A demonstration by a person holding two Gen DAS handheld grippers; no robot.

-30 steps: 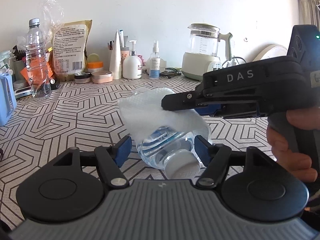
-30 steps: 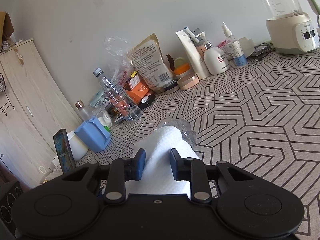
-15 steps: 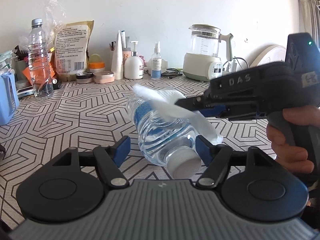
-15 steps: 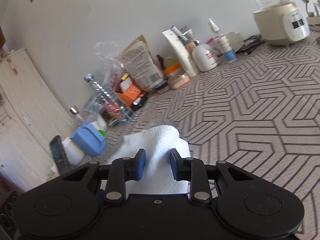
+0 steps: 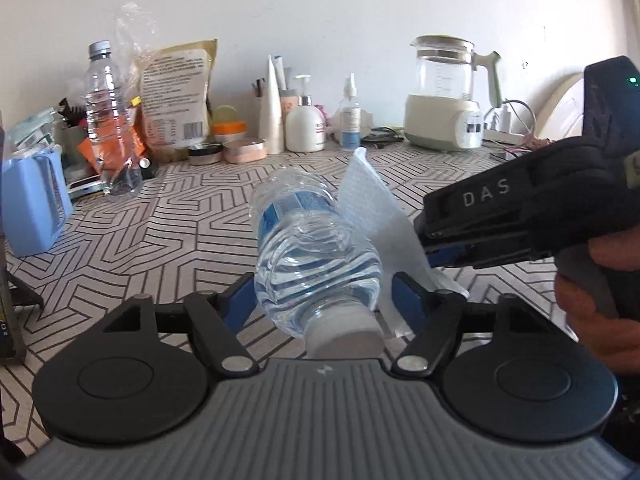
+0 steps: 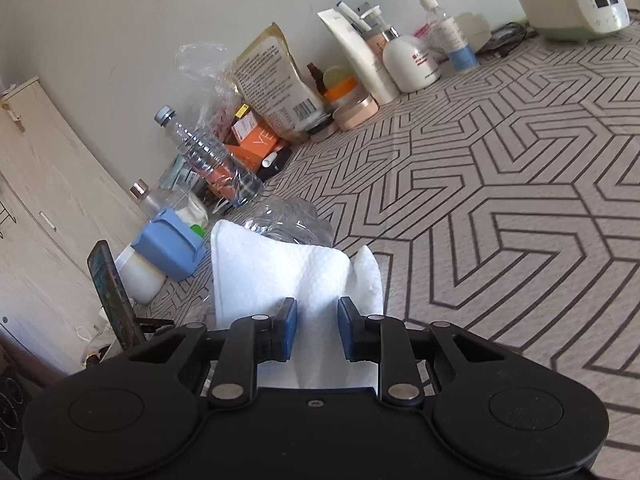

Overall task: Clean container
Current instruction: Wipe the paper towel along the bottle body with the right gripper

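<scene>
Left tool (image 5: pixel 322 300) is clenched on the water bottle (image 5: pixel 312 248) near its capped neck, holding it above the bench (image 5: pixel 160 220) with the long axis running straight ahead from the tool and the base tilted up. Just to that tool's right, touching the bottle's flank, hangs the paper towel (image 6: pixel 280 280), pinched in the right tool (image 6: pixel 316 334). I judge the next wipe should travel along the bottle's length.

Bright daylight, strongest at the right edge, soft shadows, sharp focus, heavy fisheye bending, dark vignetted corners
</scene>
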